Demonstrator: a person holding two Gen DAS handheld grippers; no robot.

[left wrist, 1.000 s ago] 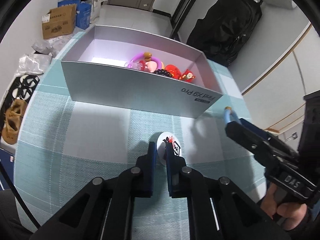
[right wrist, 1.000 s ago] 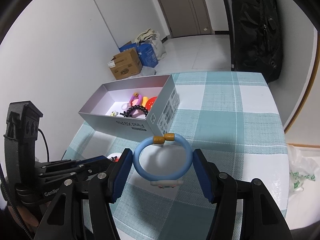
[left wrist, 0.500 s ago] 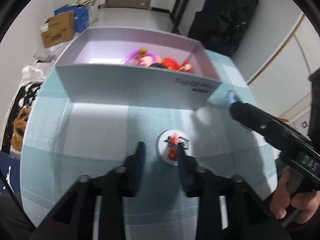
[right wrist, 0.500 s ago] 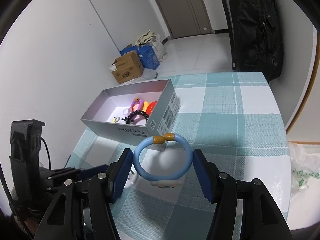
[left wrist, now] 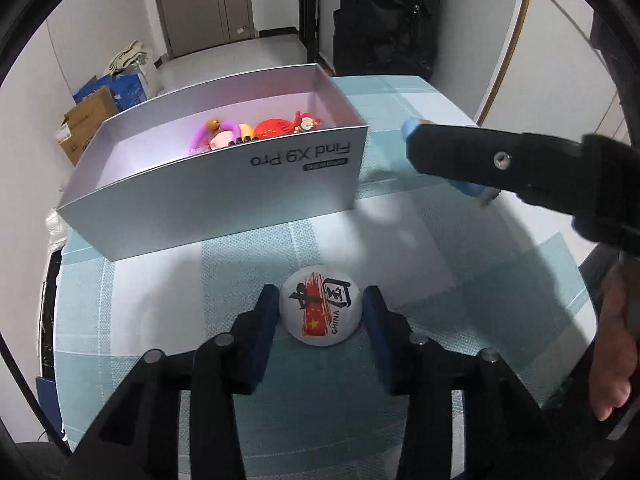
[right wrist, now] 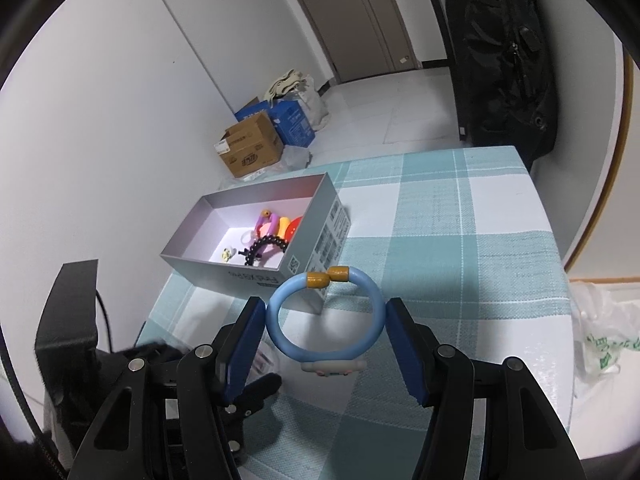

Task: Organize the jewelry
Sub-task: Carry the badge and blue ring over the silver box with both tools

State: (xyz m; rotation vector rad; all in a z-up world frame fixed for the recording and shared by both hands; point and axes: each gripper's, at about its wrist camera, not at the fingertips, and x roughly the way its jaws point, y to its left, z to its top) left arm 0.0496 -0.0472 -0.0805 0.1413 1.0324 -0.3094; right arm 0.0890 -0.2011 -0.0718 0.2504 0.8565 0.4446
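A round white badge (left wrist: 320,310) with red and black print and the word CHINA lies on the checked tablecloth. My left gripper (left wrist: 320,312) is open with a finger close on each side of the badge. My right gripper (right wrist: 326,322) is shut on a light blue bracelet (right wrist: 325,316) with orange end caps and holds it above the table. The grey box (left wrist: 224,196) (right wrist: 316,248) holds several pieces: a purple bracelet (left wrist: 200,134), red charms (left wrist: 272,128) and a black bead bracelet (right wrist: 266,246). The right gripper also shows in the left wrist view (left wrist: 452,156), right of the box.
The table (right wrist: 460,248) carries a teal and white checked cloth. On the floor beyond are cardboard and blue boxes (right wrist: 252,148). A black backpack (right wrist: 500,60) stands at the table's far edge. A plastic bag (right wrist: 600,344) lies off the right edge.
My left gripper opened wide and moved forward and down, so the badge now lies between its fingers. The right gripper kept hold of the blue bracelet and rose slightly.
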